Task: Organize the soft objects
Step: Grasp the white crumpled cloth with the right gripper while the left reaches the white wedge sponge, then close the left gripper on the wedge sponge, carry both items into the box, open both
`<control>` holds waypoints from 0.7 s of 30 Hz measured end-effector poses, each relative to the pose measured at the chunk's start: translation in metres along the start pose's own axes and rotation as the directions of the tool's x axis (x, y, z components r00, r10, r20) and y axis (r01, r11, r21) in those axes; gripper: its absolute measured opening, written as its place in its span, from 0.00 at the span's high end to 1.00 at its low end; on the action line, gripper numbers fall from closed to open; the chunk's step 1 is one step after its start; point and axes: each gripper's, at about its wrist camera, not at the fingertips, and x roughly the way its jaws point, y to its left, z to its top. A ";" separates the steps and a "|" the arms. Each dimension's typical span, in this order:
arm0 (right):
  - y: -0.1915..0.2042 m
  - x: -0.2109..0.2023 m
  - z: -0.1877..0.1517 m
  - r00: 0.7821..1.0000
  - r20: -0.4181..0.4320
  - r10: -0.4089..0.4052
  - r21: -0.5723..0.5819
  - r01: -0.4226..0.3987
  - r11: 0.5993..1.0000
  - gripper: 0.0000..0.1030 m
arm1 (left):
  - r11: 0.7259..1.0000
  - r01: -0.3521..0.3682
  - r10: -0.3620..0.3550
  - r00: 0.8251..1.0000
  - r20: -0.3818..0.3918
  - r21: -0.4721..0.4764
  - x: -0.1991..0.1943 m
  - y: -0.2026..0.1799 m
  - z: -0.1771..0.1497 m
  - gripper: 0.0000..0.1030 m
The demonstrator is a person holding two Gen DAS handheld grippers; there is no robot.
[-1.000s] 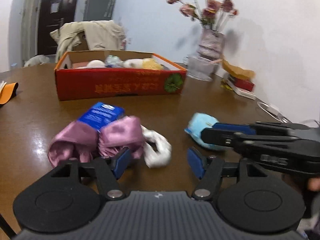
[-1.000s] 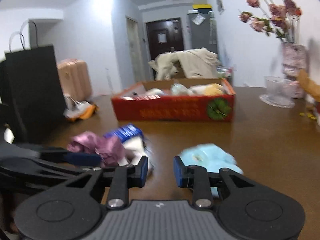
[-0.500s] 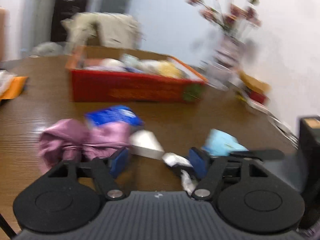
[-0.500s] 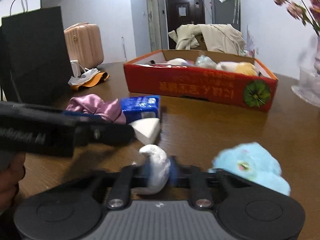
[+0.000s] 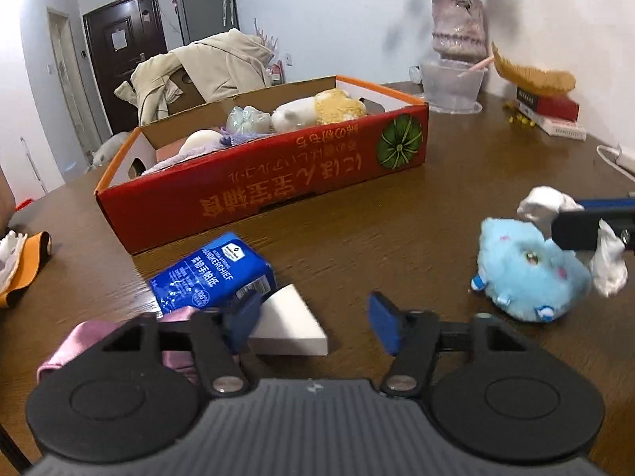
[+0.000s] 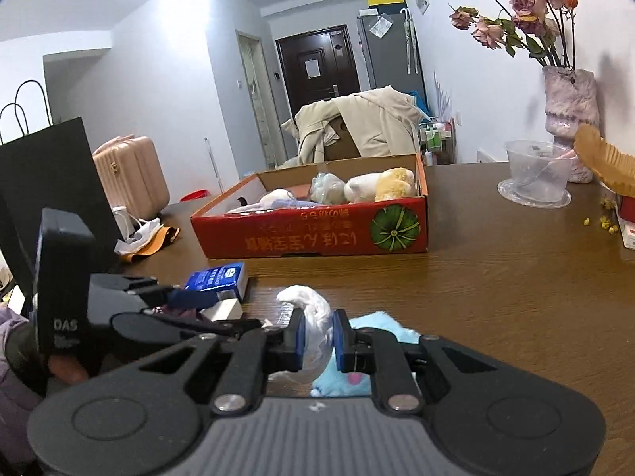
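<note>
My right gripper (image 6: 318, 337) is shut on a white soft cloth (image 6: 313, 309) and holds it above the blue plush toy (image 6: 381, 325). In the left wrist view the cloth (image 5: 547, 204) hangs in the right gripper's fingers (image 5: 583, 228) over the plush (image 5: 524, 273). My left gripper (image 5: 309, 319) is open and empty, low over the table. By its left finger lie a white foam wedge (image 5: 289, 329), a blue tissue pack (image 5: 214, 273) and a pink satin scrunchie (image 5: 79, 341). The red cardboard box (image 5: 278, 178) behind holds several soft toys.
A glass bowl (image 5: 452, 85) and a vase of flowers (image 5: 458, 25) stand at the back right by books (image 5: 551, 113). An orange item (image 5: 24, 265) lies at the left edge. A black paper bag (image 6: 47, 166) stands left. A white cable (image 5: 615, 156) runs at the right.
My right gripper closed on the white cloth and lifted it off the table, moving right above the blue plush. My left gripper stayed open and shifted forward, uncovering the white wedge.
</note>
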 end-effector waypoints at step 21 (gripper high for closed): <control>-0.003 0.012 0.040 0.995 0.055 0.084 -0.015 -0.084 0.996 0.86 | 0.973 0.194 -0.164 0.963 0.214 -0.126 -0.071 0.046 0.053 0.80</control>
